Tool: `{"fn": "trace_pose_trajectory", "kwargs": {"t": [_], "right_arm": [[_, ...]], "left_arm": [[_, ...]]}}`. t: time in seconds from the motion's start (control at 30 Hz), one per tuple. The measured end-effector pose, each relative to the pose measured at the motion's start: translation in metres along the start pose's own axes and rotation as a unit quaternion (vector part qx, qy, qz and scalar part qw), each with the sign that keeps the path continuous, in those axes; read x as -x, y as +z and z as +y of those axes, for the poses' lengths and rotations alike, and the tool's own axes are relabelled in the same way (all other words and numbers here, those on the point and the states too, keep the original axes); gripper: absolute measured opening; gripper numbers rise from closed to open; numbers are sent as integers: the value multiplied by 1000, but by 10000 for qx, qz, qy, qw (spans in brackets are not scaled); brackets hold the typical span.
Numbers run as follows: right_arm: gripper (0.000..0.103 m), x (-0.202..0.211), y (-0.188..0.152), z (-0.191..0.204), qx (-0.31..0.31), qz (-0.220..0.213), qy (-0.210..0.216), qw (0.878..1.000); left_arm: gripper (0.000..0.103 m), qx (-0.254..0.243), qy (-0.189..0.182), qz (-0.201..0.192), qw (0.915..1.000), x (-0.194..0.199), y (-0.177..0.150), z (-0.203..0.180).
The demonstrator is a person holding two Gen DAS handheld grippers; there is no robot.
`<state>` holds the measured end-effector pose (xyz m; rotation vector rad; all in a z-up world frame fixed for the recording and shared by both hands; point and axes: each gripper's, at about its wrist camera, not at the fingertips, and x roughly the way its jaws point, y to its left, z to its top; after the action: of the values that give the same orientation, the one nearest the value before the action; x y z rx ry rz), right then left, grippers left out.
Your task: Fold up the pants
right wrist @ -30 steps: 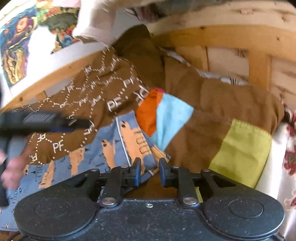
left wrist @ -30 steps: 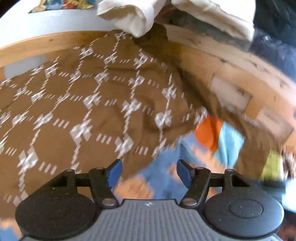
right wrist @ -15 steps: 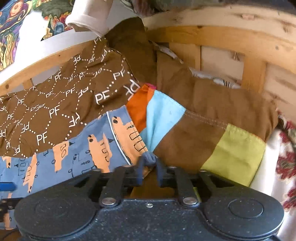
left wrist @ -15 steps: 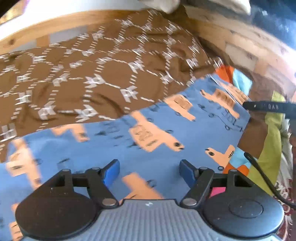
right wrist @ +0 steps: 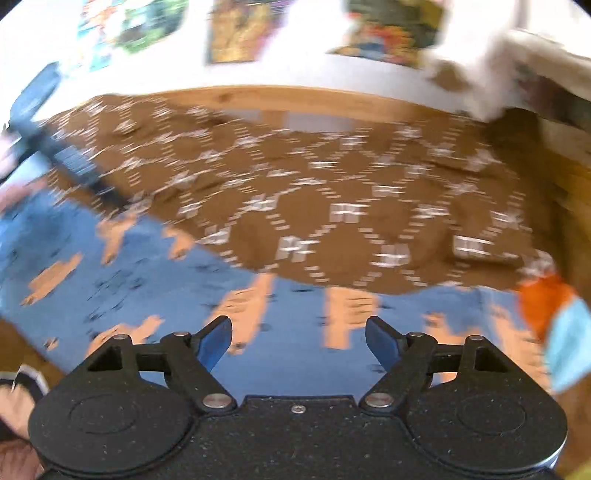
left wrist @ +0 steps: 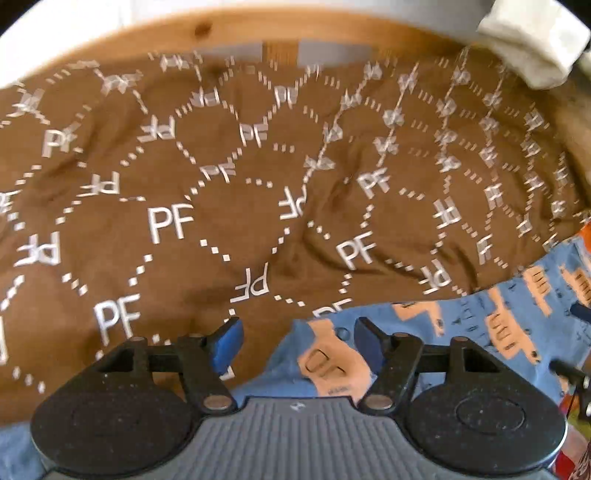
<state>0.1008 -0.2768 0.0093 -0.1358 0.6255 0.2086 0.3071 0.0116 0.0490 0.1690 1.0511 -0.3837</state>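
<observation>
The pants (left wrist: 480,325) are blue with orange animal prints and lie flat on a brown blanket (left wrist: 221,192) printed with white "PF" marks. In the left wrist view my left gripper (left wrist: 297,341) is open, and the pants' left edge lies between its fingers. In the right wrist view the pants (right wrist: 147,280) spread across the foreground, blurred by motion. My right gripper (right wrist: 298,341) is open and empty just above them. The left gripper (right wrist: 55,147) shows as a dark blur at the far left.
A wooden bed rail (left wrist: 229,33) runs along the far edge of the blanket, with a white wall behind. A cream pillow (left wrist: 532,40) sits at the back right. An orange and light-blue patchwork cloth (right wrist: 554,325) lies at the right. Posters (right wrist: 236,29) hang on the wall.
My right gripper has opened and let go of the pants' edge, then swung left. My left gripper has moved to the pants' left edge.
</observation>
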Motion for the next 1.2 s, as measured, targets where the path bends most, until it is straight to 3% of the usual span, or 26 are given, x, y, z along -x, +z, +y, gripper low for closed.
{"fn": "trace_pose_trajectory", "kwargs": {"t": [0.03,0.07,0.13,0.23,0.37,0.5,0.53,0.63,0.73,0.87,0.97,1.1,1.2], "right_arm": [[80,-2,-4,3,82,46,66,9999],[80,-4,-6,5,113,92,88,9999],[80,-5,-13,3,111,221,50,9997],[80,-3,-18,-5,-161,401,27,9991],[80,-8,-19,-3,-269,502,-9,9984],[84,-10,-23,4,-135,557,-124,9983],[84,-9,-23,4,-133,538,-148,9984],[86,-4,-23,1,-241,468,-172,9985],[87,4,-21,-2,-365,410,-220,9982],[89,12,-17,-1,-477,295,-89,9984],[89,11,-14,6,-367,300,56,9989],[90,-5,-22,14,-195,894,-44,9958],[91,-3,-21,9,-343,871,-25,9956]], "left_arm": [[42,-72,89,185,9998,-8,5,-1],[6,-175,175,347,9991,-14,8,-3],[4,-529,241,428,9974,-20,8,-14],[3,-1171,616,-166,9911,-6,3,-38],[3,-1629,1305,-616,9760,-11,-8,-49],[8,-1461,1416,-695,9766,-23,-18,-51],[16,-1355,1425,-813,9771,-18,-20,-52],[62,-1081,1476,-1331,9741,15,-39,-53],[62,-981,1526,-1717,9683,48,-71,-51],[61,-626,1419,-1184,9808,67,-124,-35],[56,-346,1796,-434,9822,62,-158,-17],[55,-166,1771,-421,9832,77,-177,-12],[56,-144,1736,-310,9842,86,-169,-22]]}}
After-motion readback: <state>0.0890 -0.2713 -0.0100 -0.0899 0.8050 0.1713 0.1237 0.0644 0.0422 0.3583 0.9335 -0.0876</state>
